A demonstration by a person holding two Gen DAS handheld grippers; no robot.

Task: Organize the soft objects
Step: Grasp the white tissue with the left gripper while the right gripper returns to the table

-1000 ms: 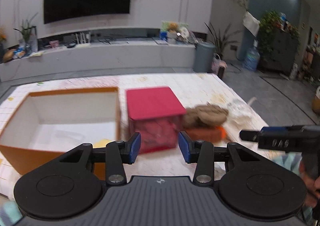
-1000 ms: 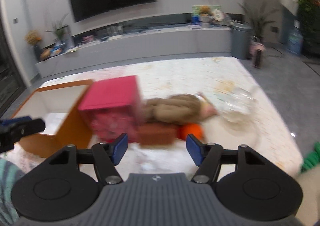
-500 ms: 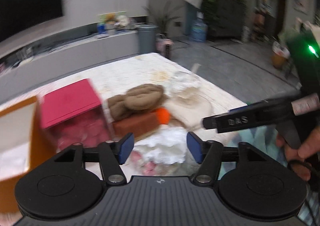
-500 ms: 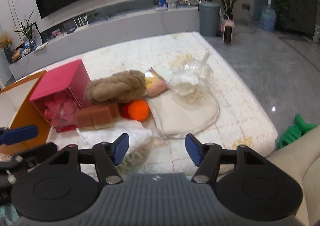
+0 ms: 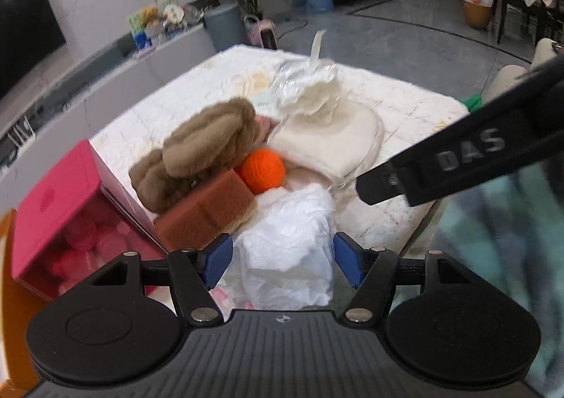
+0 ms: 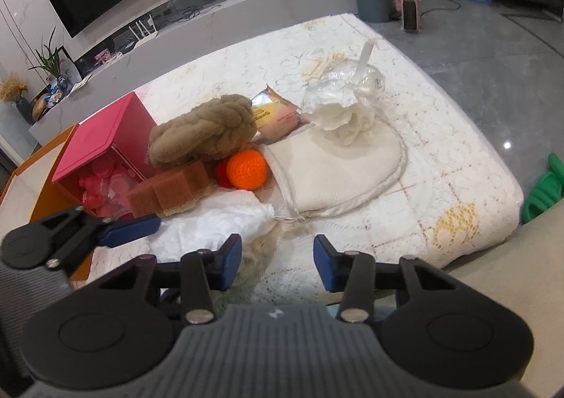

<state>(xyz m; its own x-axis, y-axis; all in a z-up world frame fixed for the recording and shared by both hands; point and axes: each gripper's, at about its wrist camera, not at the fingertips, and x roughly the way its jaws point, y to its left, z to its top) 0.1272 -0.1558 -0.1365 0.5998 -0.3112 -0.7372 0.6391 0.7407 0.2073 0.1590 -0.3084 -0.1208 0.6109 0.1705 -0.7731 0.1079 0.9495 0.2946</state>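
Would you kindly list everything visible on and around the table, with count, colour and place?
Crumpled plastic bag: one, white, nearest, between the left fingers.
Sponge block: one, brown, beside the pink box.
Pink box: one, left, on its side.
Orange box: one, far left.
Knit ball: one, orange, centre.
Plush knot: one, tan, behind the sponge.
Drawstring pouch: one, cream, right of the ball.
Snack packet: one, yellow-pink, behind.
Clear wrapper: one, far.
Left gripper: jaws opening around the bag.
Right gripper: jaws closing, nothing between.
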